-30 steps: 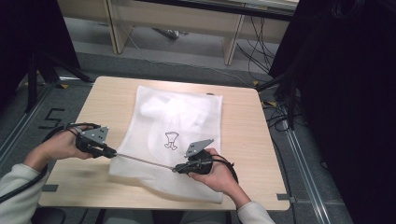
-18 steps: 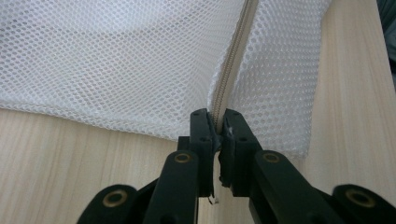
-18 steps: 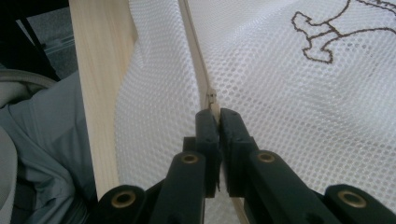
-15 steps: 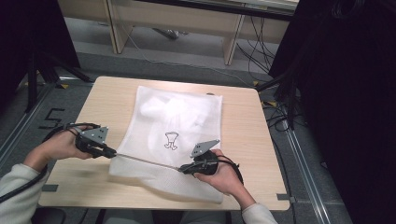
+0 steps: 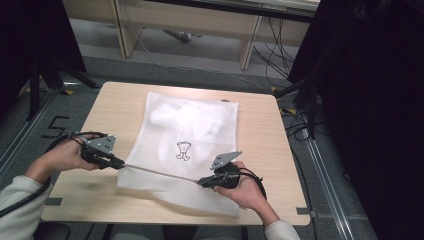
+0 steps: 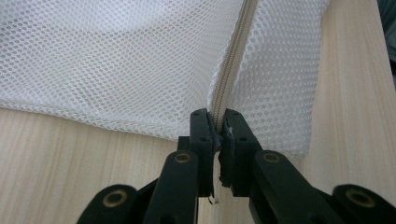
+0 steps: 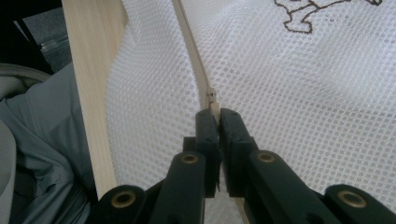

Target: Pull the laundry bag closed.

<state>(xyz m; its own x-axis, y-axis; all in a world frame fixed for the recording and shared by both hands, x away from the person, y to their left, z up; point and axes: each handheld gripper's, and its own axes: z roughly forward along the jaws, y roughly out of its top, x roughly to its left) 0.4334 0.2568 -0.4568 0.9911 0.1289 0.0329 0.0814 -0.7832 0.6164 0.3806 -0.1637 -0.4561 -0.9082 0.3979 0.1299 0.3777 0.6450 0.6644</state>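
Lying flat on the pale wooden surface (image 5: pixel 260 130): a white mesh bag (image 5: pixel 192 125), with a small dark printed figure (image 5: pixel 183 150) near its middle. Running across the near part of the bag, from left to right: a zipper (image 5: pixel 160 172), pulled into a straight taut line.

Gripping the left tool (image 5: pixel 116 162) at the bag's near left corner: the left hand (image 5: pixel 62 157). Pressing together on the end of the zipper tape (image 6: pixel 233 70) (jaws nearly touching, with mesh fabric bunching on both sides): the left tool (image 6: pixel 217 126) as seen in the left gripper view.

Gripping the right tool (image 5: pixel 202 182) over the near right part of the bag: the right hand (image 5: pixel 245 190). Pinching the zipper at the small metal slider (image 7: pixel 211 97), with the jaws pressed together on it just below: the right tool (image 7: pixel 216 122) in the right gripper view. Showing at the top of that view: part of the brown printed figure (image 7: pixel 322 9).

Hanging over the near edge of the surface, at the person's side: the lowest strip of the bag. Trailing from each tool toward the person: a black cable (image 5: pixel 22 202).
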